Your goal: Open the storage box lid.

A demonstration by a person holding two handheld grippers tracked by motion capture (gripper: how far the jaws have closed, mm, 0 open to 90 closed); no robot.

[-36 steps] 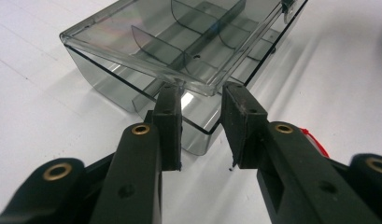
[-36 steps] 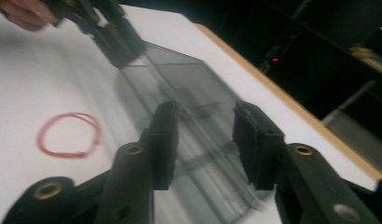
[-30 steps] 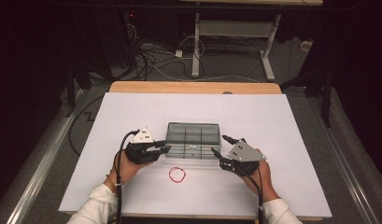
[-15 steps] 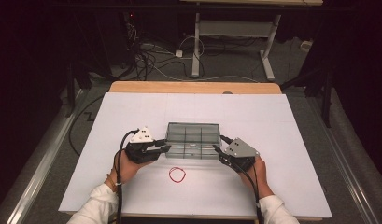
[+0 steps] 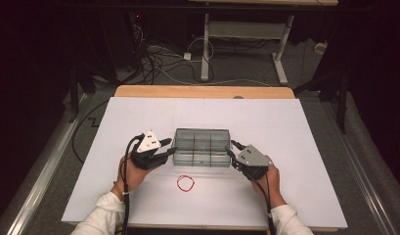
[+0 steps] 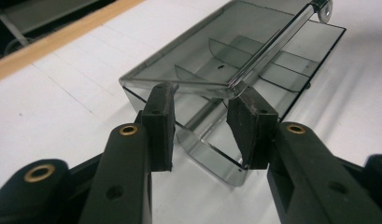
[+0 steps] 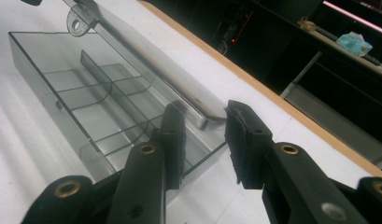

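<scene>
**Box gripped at both ends, lid part-way raised**

A clear smoky plastic box (image 5: 201, 147) with inner dividers sits on the white sheet (image 5: 295, 147) a little toward the person from the table's middle. The left gripper (image 5: 170, 147) stands at its nine o'clock end and the right gripper (image 5: 230, 148) at its three o'clock end. In the left gripper view the lid (image 6: 212, 51) slants up off the tray. The left jaws, which have just been opening a little, straddle the end of the box with its lid corner between them, and I cannot tell whether the pads press. The right jaws have just been closing around the lid's corner; a gap shows beside one pad, so a firm grip looks not yet made.

By my reading the lid work is midway; the compartments are empty, and a red rubber band (image 5: 186, 183) lies loose at six o'clock of the box.

The sheet covers a wooden tabletop (image 5: 202, 91). Beyond, at twelve o'clock, lie cables (image 5: 158, 58) and a desk frame (image 5: 241, 39) on a dark floor.
</scene>
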